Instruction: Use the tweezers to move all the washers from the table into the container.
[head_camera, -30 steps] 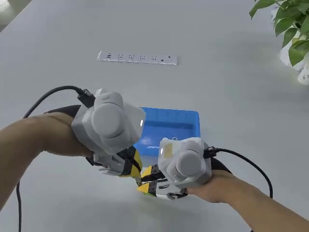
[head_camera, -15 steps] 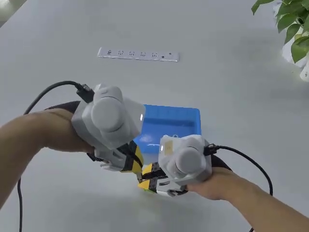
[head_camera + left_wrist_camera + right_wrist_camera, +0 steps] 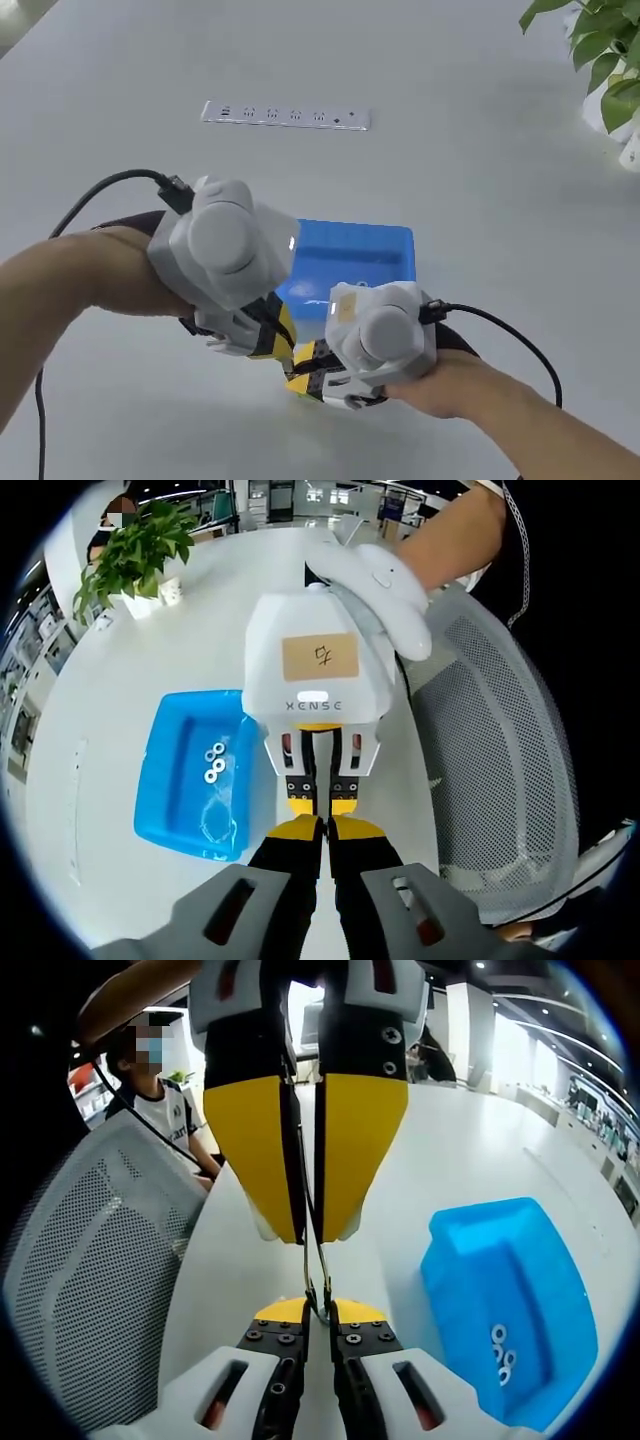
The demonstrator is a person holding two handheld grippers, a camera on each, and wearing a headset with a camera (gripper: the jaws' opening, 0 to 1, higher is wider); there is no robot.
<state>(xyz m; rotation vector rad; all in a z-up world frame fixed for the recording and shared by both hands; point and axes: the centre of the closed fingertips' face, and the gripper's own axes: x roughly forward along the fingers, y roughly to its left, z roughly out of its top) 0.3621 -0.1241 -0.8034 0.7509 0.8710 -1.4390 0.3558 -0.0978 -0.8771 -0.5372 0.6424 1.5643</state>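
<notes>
A pale grey counter (image 3: 480,180) stretches out under even indoor light. A white power strip (image 3: 285,116) lies flat toward the far side, its row of sockets facing up. A blue container (image 3: 365,255), rectangular and open-topped, sits on the near part of the surface, well apart from the strip. At the far right edge stands a potted plant (image 3: 605,70), green leaves spreading above a white pot.

Head view: bodies of the left hand-held gripper (image 3: 325,825) and right hand-held gripper (image 3: 320,1310) cover the tweezers (image 3: 312,1260) and the near edge of the container (image 3: 370,245); plant (image 3: 600,45) clipped by frame. Tweezers tips vanish between the right jaws, grip unclear
</notes>
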